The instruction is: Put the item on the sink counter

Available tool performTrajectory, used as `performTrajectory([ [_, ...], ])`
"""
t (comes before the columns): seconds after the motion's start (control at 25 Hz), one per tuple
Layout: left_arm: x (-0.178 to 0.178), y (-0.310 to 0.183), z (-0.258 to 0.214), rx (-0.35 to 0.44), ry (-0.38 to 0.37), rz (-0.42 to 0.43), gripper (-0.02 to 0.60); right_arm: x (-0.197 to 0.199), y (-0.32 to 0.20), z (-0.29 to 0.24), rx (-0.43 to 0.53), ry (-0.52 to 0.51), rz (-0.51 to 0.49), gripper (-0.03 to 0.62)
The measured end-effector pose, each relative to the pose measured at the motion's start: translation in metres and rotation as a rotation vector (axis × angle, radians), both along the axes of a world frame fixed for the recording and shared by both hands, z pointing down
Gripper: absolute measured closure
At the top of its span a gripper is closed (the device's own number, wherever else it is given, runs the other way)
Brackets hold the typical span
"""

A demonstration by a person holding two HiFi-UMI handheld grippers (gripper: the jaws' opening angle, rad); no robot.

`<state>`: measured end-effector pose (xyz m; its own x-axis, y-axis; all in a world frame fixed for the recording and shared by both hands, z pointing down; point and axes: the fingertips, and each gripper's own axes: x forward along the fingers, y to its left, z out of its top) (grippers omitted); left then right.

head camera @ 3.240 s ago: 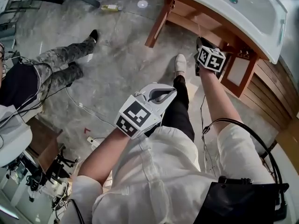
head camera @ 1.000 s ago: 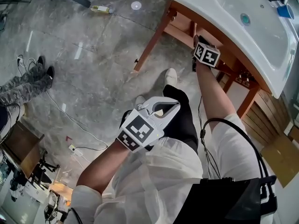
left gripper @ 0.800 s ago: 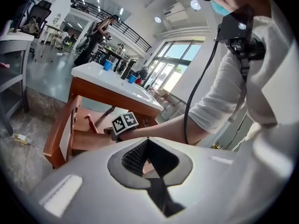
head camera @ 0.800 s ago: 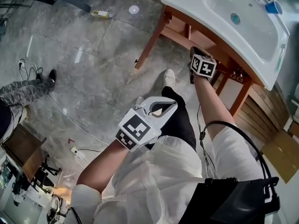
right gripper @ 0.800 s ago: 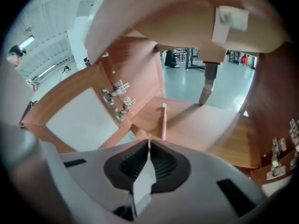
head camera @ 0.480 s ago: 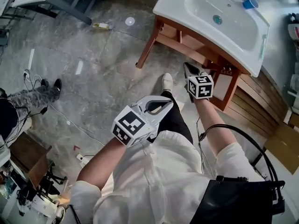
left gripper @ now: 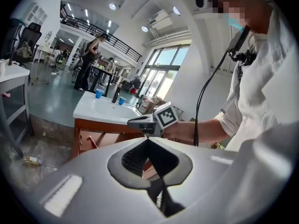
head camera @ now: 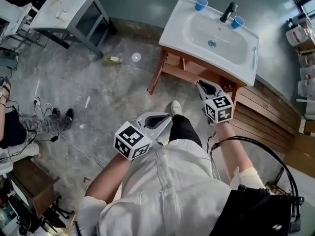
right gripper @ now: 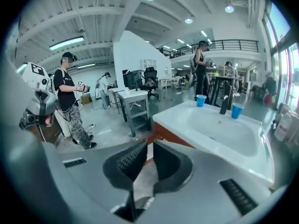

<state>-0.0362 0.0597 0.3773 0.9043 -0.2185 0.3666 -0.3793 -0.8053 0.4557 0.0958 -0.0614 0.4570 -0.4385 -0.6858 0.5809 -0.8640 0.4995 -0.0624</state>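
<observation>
R tool (right gripper: 149, 143): pads pressed together on a thin pale item (right gripper: 143, 177). Could be a sheet or a cloth, can't tell which. The item fills the gap behind the tips and runs down btwn the pads. In the head view this tool is up in the air, tips aimed at the front edge of the sink counter (head camera: 170, 33). It hovers just short of it, over the wooden vanity frame (head camera: 167, 65). Item is not on the counter yet.

L tool (left gripper: 147, 140): pads together, nothing btwn them. In the head view it sits down-left of the R tool, well apart from the counter. It is above the floor (head camera: 113, 97), near the wearer's white shoe (head camera: 175, 107).

On the counter, a black faucet (head camera: 228, 11) stands at the back of the white basin (head camera: 216, 38). Two blue cups flank it, one left (head camera: 200, 3) and one right (head camera: 237, 21).

A grey side table (head camera: 69, 11) stands well left of the vanity. A small bottle (head camera: 113, 59) lies on the floor btwn them. In the R gripper view a standing person (right gripper: 70, 101) is at the far left.
</observation>
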Motion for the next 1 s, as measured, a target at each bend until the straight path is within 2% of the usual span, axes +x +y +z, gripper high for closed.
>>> performTrajectory([
  [0.16, -0.003, -0.021, -0.010, 0.012, -0.006, -0.047, 0.577, 0.017, -0.046, -0.026, 0.070, 0.058, -0.051, 0.582],
  [0.28, -0.001, -0.048, -0.016, 0.008, -0.011, -0.094, 0.575, 0.031, -0.099, -0.035, 0.099, 0.112, -0.099, 0.494],
  [0.48, 0.021, -0.105, -0.024, 0.011, -0.038, -0.148, 0.575, 0.065, -0.208, -0.050, 0.153, 0.225, -0.173, 0.494],
  [0.68, 0.046, -0.159, -0.033, -0.002, -0.030, -0.228, 0.577, 0.078, -0.312, -0.045, 0.164, 0.328, -0.235, 0.496],
  [0.84, 0.061, -0.186, -0.034, 0.000, -0.031, -0.283, 0.577, 0.085, -0.375, -0.030, 0.159, 0.396, -0.263, 0.496],
  [1.0, 0.060, -0.206, -0.032, -0.010, -0.043, -0.348, 0.575, 0.093, -0.422, -0.010, 0.138, 0.512, -0.304, 0.494],
])
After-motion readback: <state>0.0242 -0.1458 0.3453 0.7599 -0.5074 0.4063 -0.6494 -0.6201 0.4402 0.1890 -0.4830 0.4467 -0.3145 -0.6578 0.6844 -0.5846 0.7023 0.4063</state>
